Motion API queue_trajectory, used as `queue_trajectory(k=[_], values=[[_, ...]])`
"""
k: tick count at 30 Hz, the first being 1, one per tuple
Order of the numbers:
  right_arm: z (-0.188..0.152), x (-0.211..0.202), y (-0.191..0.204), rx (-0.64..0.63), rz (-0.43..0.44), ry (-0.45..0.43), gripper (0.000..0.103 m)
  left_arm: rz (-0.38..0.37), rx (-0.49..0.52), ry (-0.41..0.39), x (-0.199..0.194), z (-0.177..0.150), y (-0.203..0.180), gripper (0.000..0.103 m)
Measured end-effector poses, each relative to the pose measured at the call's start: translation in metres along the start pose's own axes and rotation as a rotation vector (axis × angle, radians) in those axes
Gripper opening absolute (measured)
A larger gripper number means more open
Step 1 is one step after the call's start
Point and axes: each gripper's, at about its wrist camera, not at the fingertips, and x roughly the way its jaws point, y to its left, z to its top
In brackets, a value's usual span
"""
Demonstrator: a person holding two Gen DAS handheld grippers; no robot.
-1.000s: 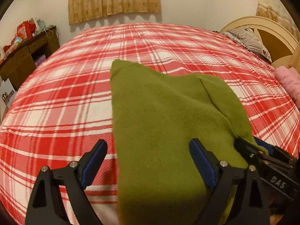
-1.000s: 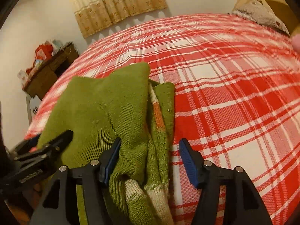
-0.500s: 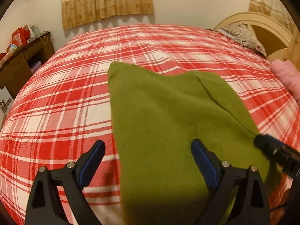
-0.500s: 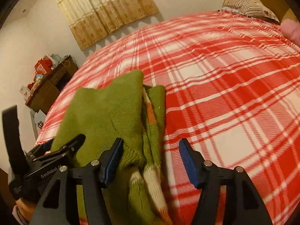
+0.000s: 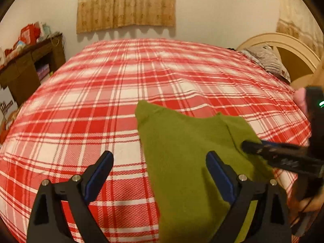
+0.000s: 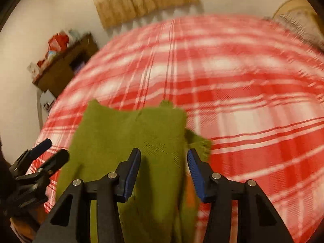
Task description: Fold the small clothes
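A small olive-green knitted garment (image 5: 188,162) lies folded on the red plaid bed cover (image 5: 91,111). It also shows in the right wrist view (image 6: 129,137), with an orange stripe at its near right edge. My left gripper (image 5: 160,166) is open, its right finger over the garment's left part. My right gripper (image 6: 164,164) is open, straddling the garment's right part. The right gripper (image 5: 283,158) reaches over the garment's right edge in the left wrist view. The left gripper (image 6: 42,158) sits at the garment's left side in the right wrist view.
A brown wooden desk (image 5: 26,66) with red clutter stands left of the bed. A cream headboard (image 5: 283,46) and striped pillow (image 5: 265,58) are at the far right. A yellow curtain (image 5: 125,4) hangs on the back wall. The right wrist view is motion-blurred.
Both grippers have drawn back and up from the garment. The right gripper swung left over the garment and its jaws narrowed. The garment stays on the bed.
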Motion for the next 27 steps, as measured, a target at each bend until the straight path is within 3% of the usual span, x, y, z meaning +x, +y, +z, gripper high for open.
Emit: queue_trajectory(k=[2,4,6,10,13,17,21,27], values=[[-0.003,0.011,0.004,-0.027,-0.001,-0.011,0.02,-0.007,-0.018,0.016,0.008,-0.002,0.002,0.095],[-0.006,0.003,0.012,-0.069,-0.082,-0.074,0.008,-0.019,-0.033,0.033,0.017,-0.005,0.0,0.095],[-0.009,-0.006,0.005,-0.012,-0.157,-0.143,0.008,-0.032,-0.044,0.058,0.025,-0.008,-0.006,0.095],[-0.011,0.013,-0.015,0.053,-0.208,-0.101,0.008,-0.046,-0.012,0.112,0.042,-0.012,-0.024,0.095],[-0.011,0.009,-0.018,0.057,-0.189,-0.094,0.008,-0.019,0.015,0.114,0.04,-0.011,-0.029,0.096],[-0.016,0.001,-0.026,0.095,-0.136,-0.112,0.018,-0.003,0.031,0.111,0.038,-0.012,-0.027,0.097],[-0.028,-0.035,-0.027,0.168,-0.105,-0.204,0.02,0.034,0.058,0.102,0.034,-0.013,-0.027,0.098],[-0.083,-0.093,0.016,0.01,-0.073,-0.247,0.021,0.045,0.085,0.073,0.005,-0.027,-0.03,0.097]])
